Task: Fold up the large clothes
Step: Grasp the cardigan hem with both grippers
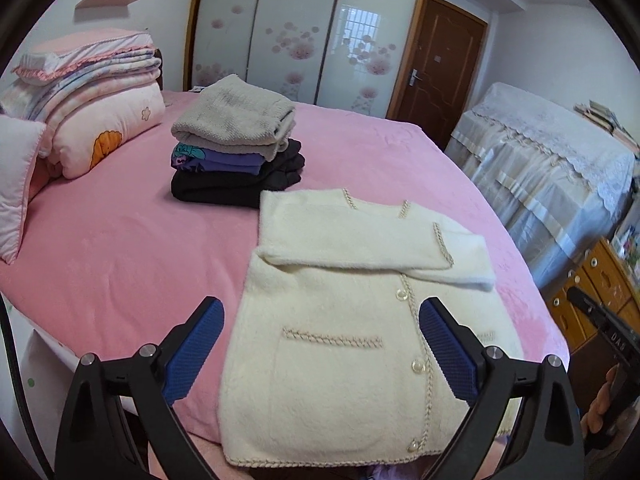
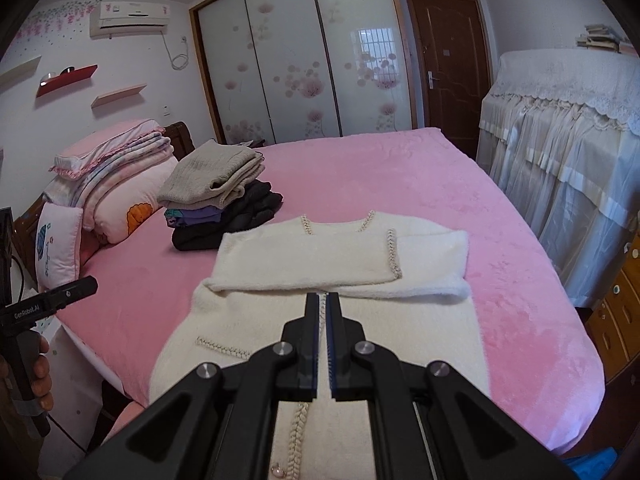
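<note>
A cream fleece cardigan [image 1: 336, 344] [image 2: 320, 256] with braided trim and buttons lies flat on the pink bed [image 1: 120, 248] [image 2: 500, 264]. Both sleeves are folded across its chest. My left gripper [image 1: 322, 308] hovers above the cardigan's lower half, its blue-padded fingers [image 1: 200, 344] wide apart with nothing between them. My right gripper [image 2: 323, 295] is above the cardigan's button line, its jaws pressed together and empty. The right gripper's body also shows at the right edge of the left wrist view, held by a hand [image 1: 600, 404].
A stack of folded clothes [image 1: 236, 148] [image 2: 218, 196] sits beyond the cardigan's collar. Folded quilts and pillows [image 1: 88, 100] [image 2: 108, 180] pile at the bed's head. A lace-covered piece of furniture [image 1: 560, 168] [image 2: 568, 160] and a wooden drawer unit [image 1: 600, 288] stand at the right.
</note>
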`<state>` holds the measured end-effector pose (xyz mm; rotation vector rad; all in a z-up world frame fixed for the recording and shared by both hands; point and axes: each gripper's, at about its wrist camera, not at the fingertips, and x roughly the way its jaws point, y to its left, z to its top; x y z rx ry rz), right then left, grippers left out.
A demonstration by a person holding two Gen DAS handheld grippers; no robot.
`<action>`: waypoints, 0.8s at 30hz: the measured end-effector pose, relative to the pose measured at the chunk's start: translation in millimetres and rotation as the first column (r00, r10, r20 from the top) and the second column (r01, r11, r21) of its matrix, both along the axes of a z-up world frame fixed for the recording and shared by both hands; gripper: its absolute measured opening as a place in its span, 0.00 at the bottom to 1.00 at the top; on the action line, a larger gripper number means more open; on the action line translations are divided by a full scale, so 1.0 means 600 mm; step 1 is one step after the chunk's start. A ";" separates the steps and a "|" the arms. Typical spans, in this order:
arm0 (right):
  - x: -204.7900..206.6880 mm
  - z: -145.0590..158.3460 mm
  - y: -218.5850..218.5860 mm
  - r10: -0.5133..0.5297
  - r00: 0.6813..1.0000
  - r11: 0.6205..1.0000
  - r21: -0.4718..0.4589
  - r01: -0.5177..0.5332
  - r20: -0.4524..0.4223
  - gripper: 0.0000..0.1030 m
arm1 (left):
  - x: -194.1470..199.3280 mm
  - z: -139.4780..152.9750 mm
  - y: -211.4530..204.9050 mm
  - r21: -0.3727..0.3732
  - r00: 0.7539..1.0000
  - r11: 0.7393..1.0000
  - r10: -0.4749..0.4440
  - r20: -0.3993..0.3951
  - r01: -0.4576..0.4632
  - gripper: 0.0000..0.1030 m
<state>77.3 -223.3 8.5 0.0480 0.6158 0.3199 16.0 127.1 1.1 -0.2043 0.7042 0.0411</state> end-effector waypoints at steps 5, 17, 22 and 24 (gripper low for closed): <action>-0.042 0.005 -0.007 0.009 1.000 1.000 -0.014 -0.009 0.020 0.03 | -0.029 -0.008 -0.029 0.010 0.999 0.999 -0.044 -0.004 0.044 0.95; -0.102 -0.065 -0.056 -0.028 1.000 0.998 -0.056 0.028 -0.011 0.43 | -0.054 -0.124 -0.029 0.009 0.988 0.993 -0.119 -0.101 0.121 0.95; -0.095 -0.129 -0.090 -0.046 0.992 0.996 -0.077 0.037 -0.121 0.43 | -0.059 -0.207 0.003 0.000 0.983 0.996 -0.085 -0.162 0.087 0.95; -0.092 -0.156 -0.110 -0.057 0.984 0.996 -0.074 0.045 -0.170 0.43 | -0.063 -0.235 0.016 0.014 0.980 0.998 -0.061 -0.188 0.064 0.95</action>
